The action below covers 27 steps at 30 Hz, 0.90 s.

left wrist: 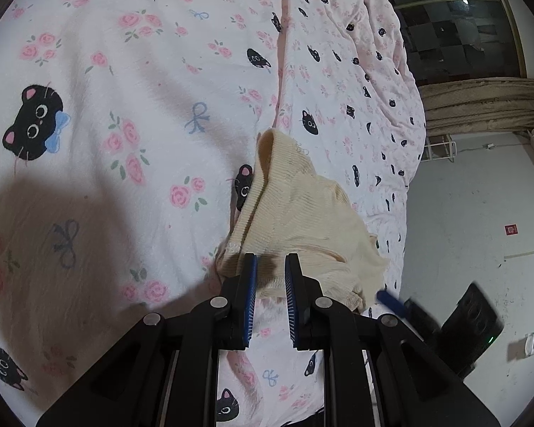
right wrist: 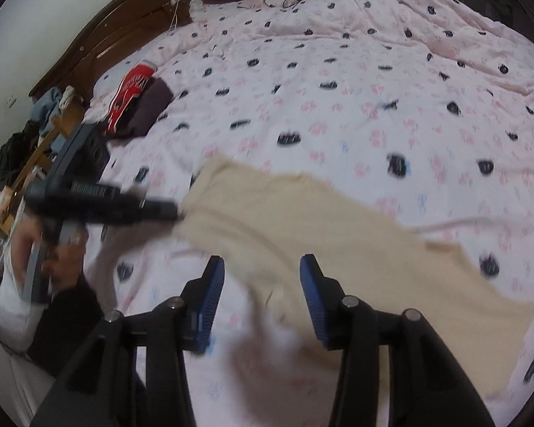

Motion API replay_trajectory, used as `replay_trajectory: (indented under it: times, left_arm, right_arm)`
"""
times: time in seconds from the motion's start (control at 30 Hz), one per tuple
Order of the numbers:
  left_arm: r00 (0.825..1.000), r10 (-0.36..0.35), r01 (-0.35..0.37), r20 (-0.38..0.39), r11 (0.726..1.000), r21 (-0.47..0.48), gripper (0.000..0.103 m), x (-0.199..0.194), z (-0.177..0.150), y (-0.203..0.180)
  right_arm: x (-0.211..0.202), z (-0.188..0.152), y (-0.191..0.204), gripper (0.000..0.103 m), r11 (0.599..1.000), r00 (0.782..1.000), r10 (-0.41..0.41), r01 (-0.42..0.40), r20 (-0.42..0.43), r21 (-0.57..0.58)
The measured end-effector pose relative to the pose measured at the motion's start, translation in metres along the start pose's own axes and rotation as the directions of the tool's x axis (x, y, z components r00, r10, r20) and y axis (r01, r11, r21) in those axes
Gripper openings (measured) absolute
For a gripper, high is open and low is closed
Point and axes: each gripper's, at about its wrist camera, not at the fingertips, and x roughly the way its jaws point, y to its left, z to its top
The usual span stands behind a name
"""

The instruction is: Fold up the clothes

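Observation:
A cream ribbed garment (left wrist: 302, 213) lies on the pink cat-print bedsheet (left wrist: 124, 71), bunched up with a ribbed hem standing at its far end. My left gripper (left wrist: 270, 259) is shut on its near edge, with cloth pinched between the blue pads. In the right wrist view the garment (right wrist: 302, 220) stretches flat across the bed, and the left gripper (right wrist: 174, 211) holds its left corner. My right gripper (right wrist: 261, 259) hovers over the garment's near part, jaws open, with the pads not touching the cloth. This view is motion-blurred.
Folded red and dark clothes (right wrist: 139, 99) sit near the wooden headboard (right wrist: 142, 17). A cluttered wooden rack (right wrist: 35, 135) stands left of the bed. A person's hand (right wrist: 64, 259) grips the left tool. The bed's edge drops to a white floor (left wrist: 462, 213) with a black device (left wrist: 473, 323).

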Motion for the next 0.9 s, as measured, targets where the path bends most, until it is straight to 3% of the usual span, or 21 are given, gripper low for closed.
replay_trajectory:
  times: [0.13, 0.47, 0.53, 0.6, 0.73, 0.8, 0.83, 0.9]
  left_arm:
    - [1.000, -0.006, 0.006, 0.003, 1.000, -0.010, 0.013, 0.001, 0.000, 0.001]
    - [1.000, -0.008, 0.008, 0.000, 1.000, -0.014, 0.013, 0.002, 0.001, 0.002]
    - [1.000, -0.008, 0.008, -0.001, 1.000, -0.015, 0.013, 0.002, 0.001, 0.003]
    - [1.000, -0.007, 0.007, -0.001, 1.000, -0.016, 0.013, 0.002, 0.001, 0.003]
    - [1.000, -0.006, 0.006, -0.001, 1.000, -0.015, 0.013, 0.003, 0.001, 0.002]
    - [1.000, -0.008, 0.008, -0.001, 1.000, -0.015, 0.013, 0.003, 0.001, 0.003]
    - [1.000, -0.012, 0.012, 0.004, 1.000, -0.015, 0.013, 0.001, 0.001, 0.002]
    - [1.000, -0.021, 0.021, 0.013, 1.000, -0.014, 0.013, -0.002, 0.001, 0.002]
  right_arm:
    - [0.015, -0.033, 0.009, 0.044, 0.999, 0.998, -0.033, 0.033, -0.057, 0.016]
    - [0.014, -0.036, -0.005, 0.043, 0.994, 0.998, -0.057, 0.056, 0.013, 0.096]
    - [0.017, -0.032, -0.005, 0.038, 0.994, 0.999, -0.043, 0.042, 0.006, 0.096]
    - [0.022, -0.029, -0.006, 0.026, 0.995, 1.000, -0.027, 0.028, -0.011, 0.097]
    - [0.028, -0.025, -0.010, 0.023, 0.993, 1.000, -0.019, 0.020, -0.008, 0.118]
    - [0.028, -0.024, -0.013, 0.014, 0.991, 1.000, -0.010, 0.010, -0.003, 0.132]
    - [0.028, -0.024, -0.014, 0.004, 0.991, 1.000, -0.007, 0.007, -0.005, 0.133]
    - [0.026, -0.026, -0.014, 0.004, 0.992, 1.000, 0.001, 0.000, -0.005, 0.129]
